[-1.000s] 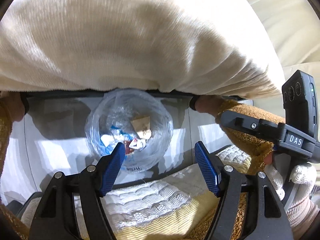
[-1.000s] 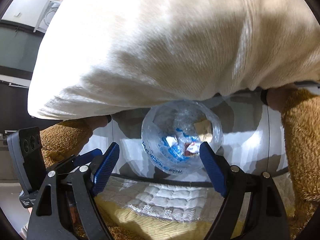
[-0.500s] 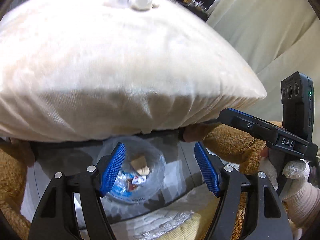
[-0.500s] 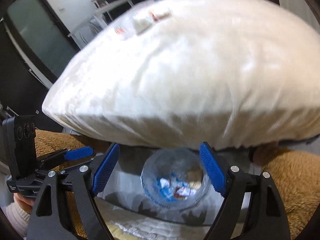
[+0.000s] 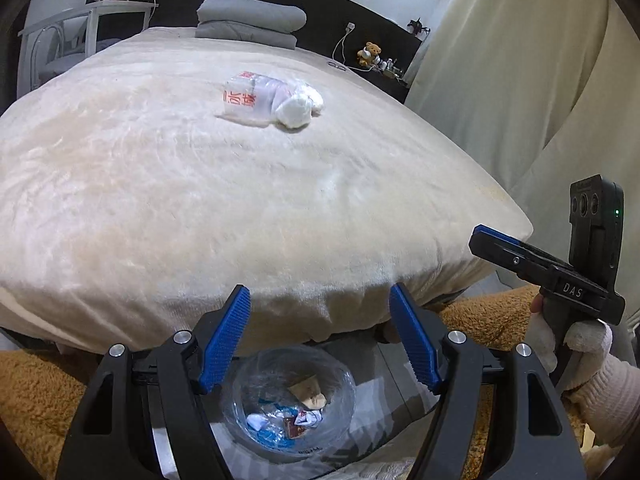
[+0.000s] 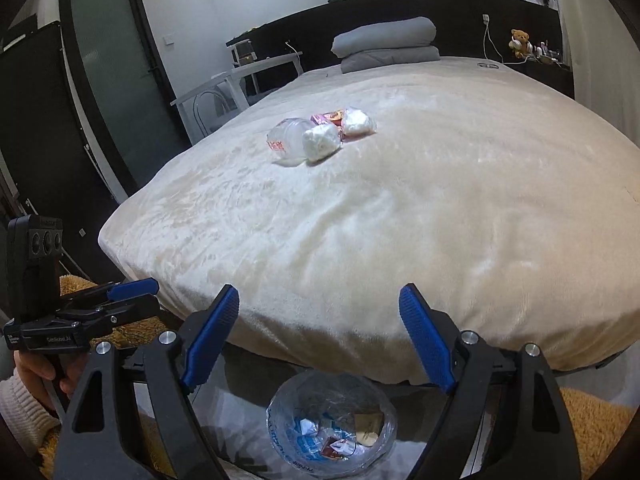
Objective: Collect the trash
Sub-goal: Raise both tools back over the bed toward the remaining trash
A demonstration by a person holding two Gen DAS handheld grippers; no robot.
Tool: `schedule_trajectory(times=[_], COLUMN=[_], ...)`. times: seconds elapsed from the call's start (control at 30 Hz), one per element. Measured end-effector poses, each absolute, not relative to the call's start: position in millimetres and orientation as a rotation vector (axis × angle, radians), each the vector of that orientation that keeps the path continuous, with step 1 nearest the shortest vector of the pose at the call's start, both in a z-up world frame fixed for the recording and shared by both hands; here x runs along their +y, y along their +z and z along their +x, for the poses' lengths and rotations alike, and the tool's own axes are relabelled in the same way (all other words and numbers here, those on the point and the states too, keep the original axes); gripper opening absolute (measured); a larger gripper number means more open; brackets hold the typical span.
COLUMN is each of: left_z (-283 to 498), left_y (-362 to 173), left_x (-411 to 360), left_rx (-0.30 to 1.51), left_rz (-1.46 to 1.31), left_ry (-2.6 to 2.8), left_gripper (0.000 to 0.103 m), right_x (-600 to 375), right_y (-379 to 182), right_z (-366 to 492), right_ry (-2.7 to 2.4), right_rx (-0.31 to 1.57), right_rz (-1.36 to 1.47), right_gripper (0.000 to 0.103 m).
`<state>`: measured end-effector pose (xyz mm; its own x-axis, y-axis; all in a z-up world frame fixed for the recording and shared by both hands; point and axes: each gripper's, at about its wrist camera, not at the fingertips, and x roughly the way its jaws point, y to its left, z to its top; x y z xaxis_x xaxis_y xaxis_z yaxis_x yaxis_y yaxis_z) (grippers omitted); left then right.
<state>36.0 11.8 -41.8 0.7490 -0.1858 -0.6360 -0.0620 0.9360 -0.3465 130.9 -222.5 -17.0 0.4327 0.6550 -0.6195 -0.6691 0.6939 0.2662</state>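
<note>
Cream blanket (image 5: pixel 240 200) filled our views a second earlier; by now we had lifted both tools, so the bin (image 5: pixel 294 404) lay low between the left gripper (image 5: pixel 320 340) fingers. Both it and the right gripper (image 6: pixel 320 340) stood apart and empty. Ahead on the bed, well beyond the tips, lay the crushed bottle (image 5: pixel 250 98) and tissue wads (image 6: pixel 322 140), likely our next pickup.

Trash on the bed, and a lined bin below its foot.
A crushed clear plastic bottle with red lettering (image 6: pixel 286 142) lies on its side, touching two crumpled white tissue wads (image 6: pixel 322 140) and a red snack wrapper (image 6: pixel 328 117); the clear-bagged round bin (image 6: pixel 332 424) holds wrappers and brown paper.
</note>
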Motion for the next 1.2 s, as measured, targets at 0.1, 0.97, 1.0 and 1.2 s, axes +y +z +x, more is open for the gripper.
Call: schedule_trajectory(times=[0.1,0.97,1.0,1.2], left_z=[43.8,147.1,149.1,161.0], left_y=[-31.4,-1.8,-2.4,-1.7], left_x=[24.3,125.1,127.8,138.9], left_rx=[0.702,0.613,0.609,0.569], left_rz=[-0.345,-0.348,-0.346,-0.295], left_ry=[-0.046,-0.032,-0.032,0.016], left_gripper=[0.070,0.097,0.097,0.097], right_x=[-214.2,-83.6,-79.8,-58.1], right_y=[-10.2,-16.9,-18.0,-25.6], right_z=[143.4,271.4,276.6,305.0], right_ry=[0.842,0.887,0.883,0.869], right_rx=[0.747,0.769,0.771,0.786], right_rz=[-0.030,-0.137,-0.138,-0.114], right_gripper=[0.081,0.095,0.095,0.095])
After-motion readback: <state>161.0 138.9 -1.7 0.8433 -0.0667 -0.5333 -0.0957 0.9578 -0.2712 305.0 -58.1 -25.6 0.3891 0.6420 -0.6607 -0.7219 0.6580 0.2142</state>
